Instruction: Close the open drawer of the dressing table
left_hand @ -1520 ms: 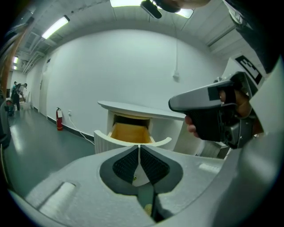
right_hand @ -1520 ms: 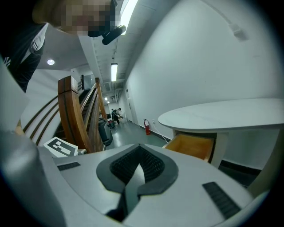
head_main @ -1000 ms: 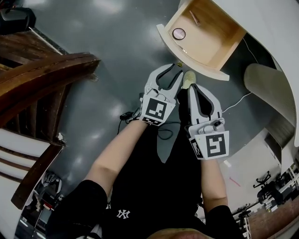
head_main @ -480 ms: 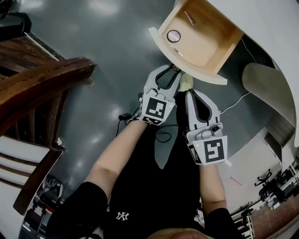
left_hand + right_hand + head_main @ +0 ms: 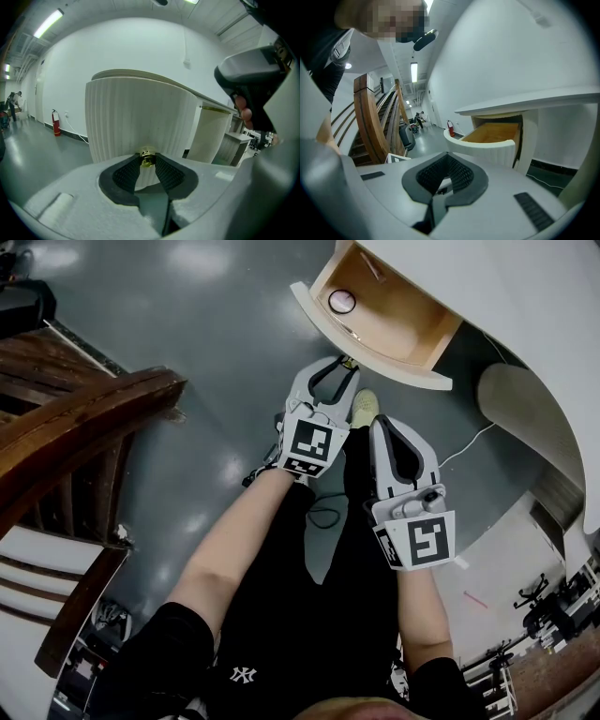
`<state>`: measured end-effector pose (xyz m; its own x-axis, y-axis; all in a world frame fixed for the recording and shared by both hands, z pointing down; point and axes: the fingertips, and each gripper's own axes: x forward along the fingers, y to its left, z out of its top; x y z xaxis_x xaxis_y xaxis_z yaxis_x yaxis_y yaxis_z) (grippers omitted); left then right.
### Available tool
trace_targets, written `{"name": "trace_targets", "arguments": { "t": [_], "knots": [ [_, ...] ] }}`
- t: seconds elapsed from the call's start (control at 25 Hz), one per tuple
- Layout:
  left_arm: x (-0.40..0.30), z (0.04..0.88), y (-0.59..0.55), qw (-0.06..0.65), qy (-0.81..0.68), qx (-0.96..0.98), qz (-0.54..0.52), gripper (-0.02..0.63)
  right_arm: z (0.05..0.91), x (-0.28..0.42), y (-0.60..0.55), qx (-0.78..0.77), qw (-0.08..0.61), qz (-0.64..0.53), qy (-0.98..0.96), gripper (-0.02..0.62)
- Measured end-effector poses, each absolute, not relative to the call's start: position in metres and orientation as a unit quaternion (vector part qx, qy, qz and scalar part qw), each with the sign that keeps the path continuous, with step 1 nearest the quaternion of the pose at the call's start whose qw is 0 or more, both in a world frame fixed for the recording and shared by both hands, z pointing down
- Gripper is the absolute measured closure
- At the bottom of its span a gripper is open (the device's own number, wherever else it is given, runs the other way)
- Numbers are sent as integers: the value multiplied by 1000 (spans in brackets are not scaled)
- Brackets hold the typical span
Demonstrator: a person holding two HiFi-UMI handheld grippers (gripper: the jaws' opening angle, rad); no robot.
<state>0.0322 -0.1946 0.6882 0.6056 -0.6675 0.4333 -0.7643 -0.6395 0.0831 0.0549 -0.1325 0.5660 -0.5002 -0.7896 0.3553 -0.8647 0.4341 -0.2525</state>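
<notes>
Jaws spread, the left gripper [image 5: 330,381] sits at the pulled-out drawer front [image 5: 136,117], brass knob [image 5: 148,158] between its tips, unpinched. The push runs straight ahead into the dressing table [image 5: 487,296]. Farther back from that front, the right gripper [image 5: 384,426] is pinched together on nothing.

Drawer [image 5: 389,310]: rear part hidden under the dressing table's tabletop [image 5: 506,296], itself cut off by the top and right edges. Round item [image 5: 340,301] in the drawer: too small to be identified. Brass knob [image 5: 148,160]: partly covered by the tips of the left claw [image 5: 148,156]. Wooden staircase [image 5: 84,409]: cut off at the left edge.
</notes>
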Motion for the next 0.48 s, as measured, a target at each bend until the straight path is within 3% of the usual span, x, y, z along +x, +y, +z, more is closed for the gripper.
{"name": "trace_targets", "arguments": {
  "t": [0.48],
  "knots": [
    [69, 684, -261, 112, -404, 893, 163, 497, 572, 91, -172, 507, 83, 199, -834, 580]
  ]
}}
